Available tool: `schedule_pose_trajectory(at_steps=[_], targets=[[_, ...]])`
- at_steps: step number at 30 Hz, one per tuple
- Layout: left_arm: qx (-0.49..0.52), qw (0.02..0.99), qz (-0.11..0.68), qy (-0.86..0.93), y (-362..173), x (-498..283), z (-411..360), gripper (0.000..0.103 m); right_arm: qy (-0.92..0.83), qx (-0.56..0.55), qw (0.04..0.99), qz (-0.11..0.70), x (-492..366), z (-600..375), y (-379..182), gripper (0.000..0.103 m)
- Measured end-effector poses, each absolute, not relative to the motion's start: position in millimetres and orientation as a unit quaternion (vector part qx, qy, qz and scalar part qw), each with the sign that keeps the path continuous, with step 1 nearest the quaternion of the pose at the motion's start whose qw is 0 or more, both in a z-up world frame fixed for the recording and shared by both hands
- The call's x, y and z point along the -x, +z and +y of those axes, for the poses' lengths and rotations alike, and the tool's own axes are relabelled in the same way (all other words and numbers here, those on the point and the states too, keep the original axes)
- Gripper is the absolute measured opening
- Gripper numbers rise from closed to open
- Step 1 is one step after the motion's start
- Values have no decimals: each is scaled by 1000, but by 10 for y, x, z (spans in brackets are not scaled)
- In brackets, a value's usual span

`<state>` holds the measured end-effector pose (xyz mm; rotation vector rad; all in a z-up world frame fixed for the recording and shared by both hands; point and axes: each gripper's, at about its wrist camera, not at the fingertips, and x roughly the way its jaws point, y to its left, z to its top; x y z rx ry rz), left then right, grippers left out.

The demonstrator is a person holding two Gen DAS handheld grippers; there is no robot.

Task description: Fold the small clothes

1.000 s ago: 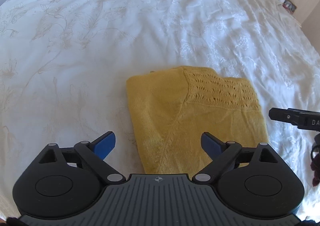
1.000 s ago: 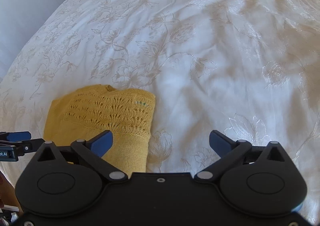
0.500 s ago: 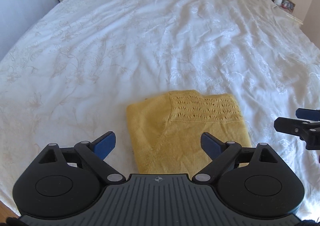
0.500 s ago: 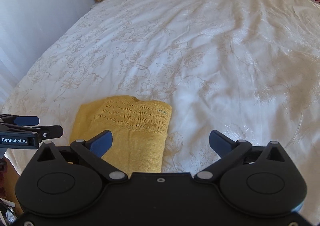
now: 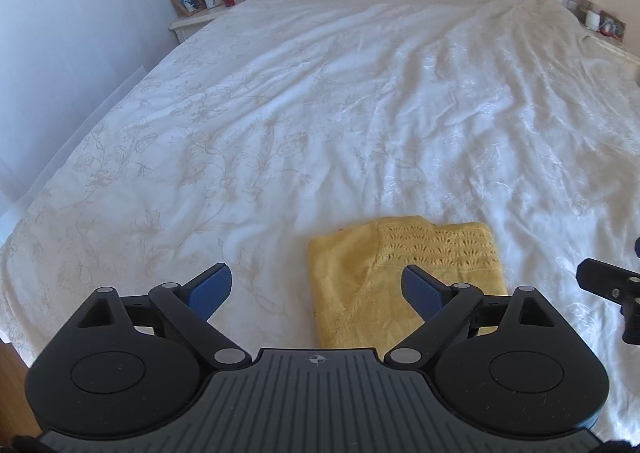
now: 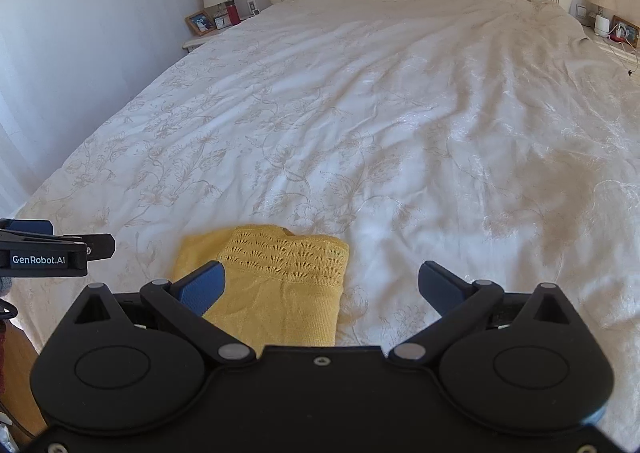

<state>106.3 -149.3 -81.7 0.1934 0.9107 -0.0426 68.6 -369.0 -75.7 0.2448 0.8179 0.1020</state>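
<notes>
A folded yellow sweater (image 5: 400, 277) lies low on the bed (image 5: 320, 113). Both the left gripper (image 5: 316, 287) and right gripper (image 6: 322, 285) hover with jaws wide, empty. Only the right view shows the label on the left gripper, at its left edge.

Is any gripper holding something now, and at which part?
Nothing is held. The left gripper and right gripper are open above the folded yellow sweater.

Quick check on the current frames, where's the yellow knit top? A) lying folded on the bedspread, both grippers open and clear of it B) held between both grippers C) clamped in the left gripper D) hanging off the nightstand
A: the yellow knit top lies folded flat on the white bedspread, while the left gripper and right gripper both have their fingers spread with nothing between them.
</notes>
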Motion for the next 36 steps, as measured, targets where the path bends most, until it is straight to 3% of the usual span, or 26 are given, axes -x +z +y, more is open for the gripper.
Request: schedule_pose_trajectory(at_steps=[23,36], targets=[[-87,823,561,-21,-1568,-651,-1352,89,65,-97,860,497,-364,-3587,-1165,101],[-82,808,583,-29,-1639,-637,-1347,89,69,-121,854,502,-381,-3639,-1236,101]])
